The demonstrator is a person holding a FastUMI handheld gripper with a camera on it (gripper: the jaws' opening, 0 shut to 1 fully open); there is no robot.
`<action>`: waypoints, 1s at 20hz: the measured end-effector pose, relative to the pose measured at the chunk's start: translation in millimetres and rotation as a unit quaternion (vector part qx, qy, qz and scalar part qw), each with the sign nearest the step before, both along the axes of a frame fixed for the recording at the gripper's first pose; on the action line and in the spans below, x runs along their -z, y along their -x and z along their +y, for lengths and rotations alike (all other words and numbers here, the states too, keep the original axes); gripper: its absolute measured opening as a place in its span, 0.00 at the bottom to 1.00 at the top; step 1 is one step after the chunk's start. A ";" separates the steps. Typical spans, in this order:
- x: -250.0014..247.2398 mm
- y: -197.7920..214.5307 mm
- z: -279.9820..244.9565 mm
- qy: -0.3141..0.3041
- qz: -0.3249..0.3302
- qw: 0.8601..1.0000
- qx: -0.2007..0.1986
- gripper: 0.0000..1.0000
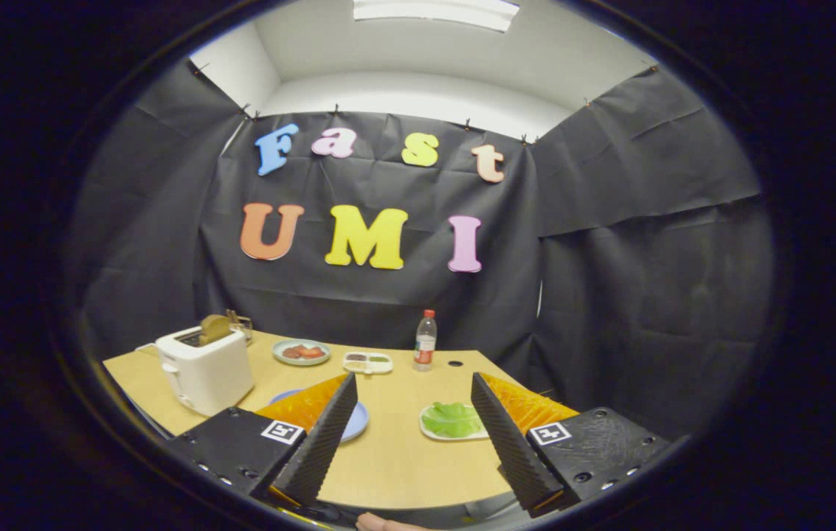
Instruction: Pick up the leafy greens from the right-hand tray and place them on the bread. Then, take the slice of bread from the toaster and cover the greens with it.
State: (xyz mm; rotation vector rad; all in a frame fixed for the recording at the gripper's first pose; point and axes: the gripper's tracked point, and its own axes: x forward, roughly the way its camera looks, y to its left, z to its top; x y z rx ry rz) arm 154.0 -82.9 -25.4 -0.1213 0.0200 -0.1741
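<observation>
My gripper [413, 385] is open above the near part of a wooden table [395, 457], with nothing between its fingers. Green leafy greens [451, 418] lie on a white tray [454, 434] just inside the right finger [504, 435]. A blue plate [356, 423] sits partly hidden behind the left finger [323, 435]; I cannot see bread on it. A white toaster [205, 369] stands to the left, beyond the left finger, with a tan slice of bread [215, 327] sticking up from its slot.
At the back of the table are a pale green plate with reddish food [301, 352], a small white divided tray [367, 362] and a plastic bottle with a red cap [425, 340]. A small rack [240, 324] stands behind the toaster. A round hole [455, 363] marks the tabletop near the bottle.
</observation>
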 end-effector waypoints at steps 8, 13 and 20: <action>57.2 -133.8 -103.3 -0.008 0.091 0.994 0.054 0.95; 113.3 -189.0 -157.1 0.005 0.175 0.981 0.088 0.95; 199.9 -215.3 -205.8 -0.054 0.284 0.949 0.124 0.95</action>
